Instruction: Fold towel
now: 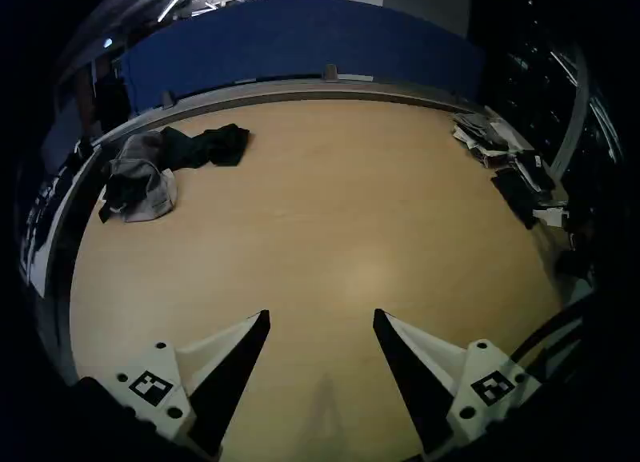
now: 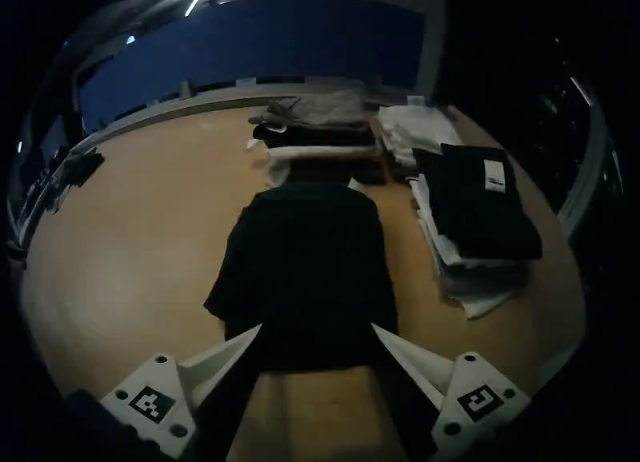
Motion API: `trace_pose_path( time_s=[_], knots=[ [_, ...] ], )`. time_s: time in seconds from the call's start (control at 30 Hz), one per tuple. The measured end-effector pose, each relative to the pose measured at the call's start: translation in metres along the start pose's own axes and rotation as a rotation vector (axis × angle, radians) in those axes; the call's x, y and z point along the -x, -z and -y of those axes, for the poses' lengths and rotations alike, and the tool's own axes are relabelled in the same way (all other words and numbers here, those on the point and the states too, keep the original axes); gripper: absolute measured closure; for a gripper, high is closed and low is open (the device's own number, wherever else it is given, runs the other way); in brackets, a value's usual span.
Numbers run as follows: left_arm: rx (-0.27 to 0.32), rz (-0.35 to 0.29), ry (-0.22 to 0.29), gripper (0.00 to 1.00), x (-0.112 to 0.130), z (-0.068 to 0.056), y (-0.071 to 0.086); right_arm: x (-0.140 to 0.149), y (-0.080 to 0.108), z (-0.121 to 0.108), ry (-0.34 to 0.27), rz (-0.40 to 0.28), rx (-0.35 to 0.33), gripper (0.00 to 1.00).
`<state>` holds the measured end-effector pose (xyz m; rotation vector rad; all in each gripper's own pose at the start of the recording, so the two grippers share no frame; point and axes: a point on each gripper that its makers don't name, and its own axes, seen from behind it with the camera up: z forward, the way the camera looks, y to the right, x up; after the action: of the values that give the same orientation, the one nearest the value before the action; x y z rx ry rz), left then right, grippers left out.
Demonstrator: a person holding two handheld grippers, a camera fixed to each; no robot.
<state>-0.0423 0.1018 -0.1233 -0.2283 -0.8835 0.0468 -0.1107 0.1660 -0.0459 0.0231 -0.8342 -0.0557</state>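
In the left gripper view, the left gripper (image 1: 320, 313) hangs wide open, holding nothing, over the wooden table (image 1: 320, 206), with crumpled clothes (image 1: 144, 182) at the far left. In the right gripper view, the right gripper (image 2: 316, 326), also spread wide, brackets the near edge of a dark folded towel (image 2: 308, 262) lying flat beside folded stacks (image 2: 472, 214).

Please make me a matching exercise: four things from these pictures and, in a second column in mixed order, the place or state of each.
1. left gripper
2. dark towel
3. crumpled cloths
4. folded stack

A. heaped far left on the table
B. open, above bare wood
C. flat, just ahead of the right gripper
D. right of the dark towel

Pairs: 1-B, 2-C, 3-A, 4-D
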Motion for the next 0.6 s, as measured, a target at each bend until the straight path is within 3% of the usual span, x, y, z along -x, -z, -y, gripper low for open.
trace_pose_path(
  time_s=[0.2, 0.6],
  knots=[
    [0.001, -0.001, 0.005, 0.04, 0.001, 0.002, 0.0, 0.008, 0.008, 0.014, -0.005, -0.003, -0.02, 0.15],
    [0.002, -0.001, 0.002, 0.04, 0.002, 0.001, 0.001, 0.026, 0.002, 0.019, 0.005, 0.04, -0.01, 0.14]
  ],
)
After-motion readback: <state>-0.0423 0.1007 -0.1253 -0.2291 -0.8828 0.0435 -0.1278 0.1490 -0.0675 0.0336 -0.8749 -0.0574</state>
